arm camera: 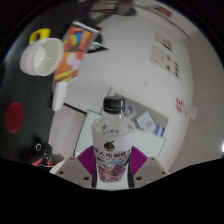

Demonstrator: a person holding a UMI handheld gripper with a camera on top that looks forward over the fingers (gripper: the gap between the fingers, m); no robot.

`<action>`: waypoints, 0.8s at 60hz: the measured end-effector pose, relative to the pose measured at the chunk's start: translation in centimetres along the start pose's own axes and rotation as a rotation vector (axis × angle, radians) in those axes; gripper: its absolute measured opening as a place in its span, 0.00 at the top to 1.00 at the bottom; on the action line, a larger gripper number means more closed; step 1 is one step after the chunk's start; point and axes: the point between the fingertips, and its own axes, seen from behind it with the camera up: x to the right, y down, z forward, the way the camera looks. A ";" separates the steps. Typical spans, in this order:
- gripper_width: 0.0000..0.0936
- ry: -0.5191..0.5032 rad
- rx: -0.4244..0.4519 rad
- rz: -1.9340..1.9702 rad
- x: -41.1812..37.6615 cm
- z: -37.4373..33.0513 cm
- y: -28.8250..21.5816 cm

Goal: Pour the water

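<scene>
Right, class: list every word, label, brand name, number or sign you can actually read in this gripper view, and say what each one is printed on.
None can be read.
bottle, standing between the gripper fingers: its label bears print, too blurred to read.
cup, beyond the bottle: no print visible.
colourful packet beside the cup: printed pattern, no readable words.
papers on the white table: marks too small to read.

Bottle (112,140): clear, black cap, white label with magenta band; beyond the bottle, white cup (42,57), orange-red packet (77,45); table (140,70) white
</scene>
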 end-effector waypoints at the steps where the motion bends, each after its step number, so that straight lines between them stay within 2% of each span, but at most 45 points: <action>1: 0.57 -0.006 0.018 -0.035 -0.4 0.0 -1.0; 9: 0.57 -0.060 0.120 -0.251 -4.0 0.0 -6.9; 13: 0.57 -0.082 0.154 -0.289 -5.7 -0.4 -7.6; 19: 0.57 -0.099 0.168 -0.330 -6.7 -0.4 -9.8; 30: 0.57 -0.110 0.184 -0.282 -6.5 -1.0 -9.9; 38: 0.57 -0.087 0.184 -0.052 -2.6 -0.9 -8.8; 48: 0.57 -0.103 0.117 0.595 3.6 -1.1 -4.6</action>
